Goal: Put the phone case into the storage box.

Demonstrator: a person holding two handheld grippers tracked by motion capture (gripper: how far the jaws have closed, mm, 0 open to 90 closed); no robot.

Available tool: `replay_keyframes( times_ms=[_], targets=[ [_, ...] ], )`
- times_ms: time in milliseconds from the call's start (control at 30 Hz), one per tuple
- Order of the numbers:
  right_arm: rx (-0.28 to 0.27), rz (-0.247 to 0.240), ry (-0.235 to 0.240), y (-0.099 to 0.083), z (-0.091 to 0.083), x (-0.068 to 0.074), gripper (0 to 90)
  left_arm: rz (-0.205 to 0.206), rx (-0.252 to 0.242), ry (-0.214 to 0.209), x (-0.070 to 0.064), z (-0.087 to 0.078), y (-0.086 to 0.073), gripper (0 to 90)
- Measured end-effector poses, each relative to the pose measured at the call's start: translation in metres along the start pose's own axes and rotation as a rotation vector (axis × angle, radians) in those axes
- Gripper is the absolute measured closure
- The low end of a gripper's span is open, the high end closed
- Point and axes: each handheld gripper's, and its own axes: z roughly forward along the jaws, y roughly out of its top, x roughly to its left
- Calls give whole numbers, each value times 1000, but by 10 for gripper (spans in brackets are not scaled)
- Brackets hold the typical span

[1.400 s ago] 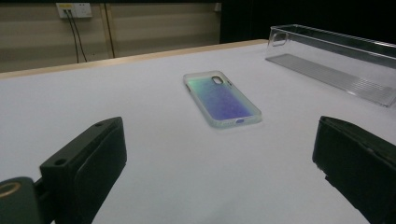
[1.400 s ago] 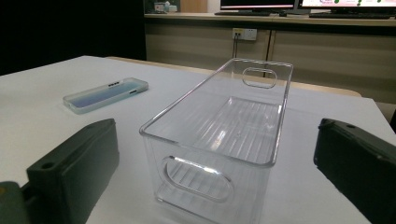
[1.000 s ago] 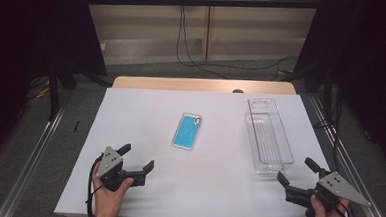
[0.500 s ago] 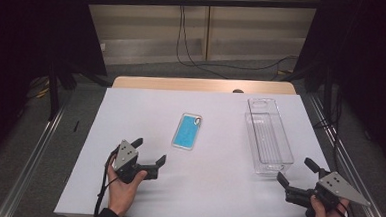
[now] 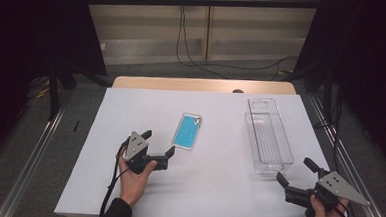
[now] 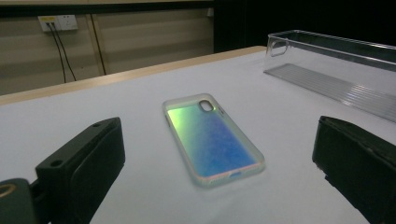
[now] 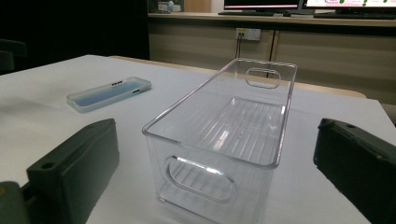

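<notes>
Looking down from the high view: one phone case point(image 5: 187, 131), one clear plastic bin point(image 5: 268, 135), two grippers, all on one white table point(image 5: 131, 100). Phone case lies flat near the table's middle, blue face up. Bin stands well to its right, long side running away from the person, nothing inside. Bare table between case and bin. Left gripper point(image 5: 158, 143) sits just beside the case's near left corner, jaws spread wide, not touching it, nothing between them; one hand point(image 5: 133, 178) grips it from below. Right gripper point(image 5: 296, 173) rests near the table's front right corner, just short of the bin's near end, jaws spread, holding nothing.

Left gripper view: one phone case point(image 6: 211, 137) flat on the table straight ahead, camera cutout at its far end, surface shimmering green to blue. Both black jaws stand far apart, either side of the case's near end, apart from it. Nothing lies between jaws and case. Bin point(image 6: 336, 70) stands off to the far right.

Right gripper view: one bin point(image 7: 227, 126) dead ahead, near end facing the camera, handle slot low in that wall and another in the far wall. Jaws released wide, flanking the near end without contact. Phone case point(image 7: 109, 94) lies farther left.
</notes>
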Motion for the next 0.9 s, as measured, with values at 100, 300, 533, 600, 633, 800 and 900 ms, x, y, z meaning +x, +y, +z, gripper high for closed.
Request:
replay_keyframes(
  times_ms=[100, 300, 533, 600, 633, 800, 900],
  targets=[
    [0, -2, 3, 0, 0, 0, 0, 4, 7, 6, 1, 10, 3, 27],
    [2, 0, 10, 0, 0, 1, 0, -5, 5, 25, 5, 22, 11, 26],
    [4, 1, 16, 0, 1, 1, 0, -26, 27, 30, 10, 32, 17, 26],
    [3, 1, 17, 0, 0, 1, 0, -34, 56, 26, 13, 35, 19, 23],
    [3, 1, 17, 0, 0, 1, 0, -34, 56, 26, 13, 35, 19, 22],
    [2, 2, 21, 0, 0, 1, 0, -43, 109, 71, 17, 45, 22, 39],
    [3, 1, 21, 0, 0, 1, 0, -33, 138, 69, 19, 50, 21, 37]
  ],
)
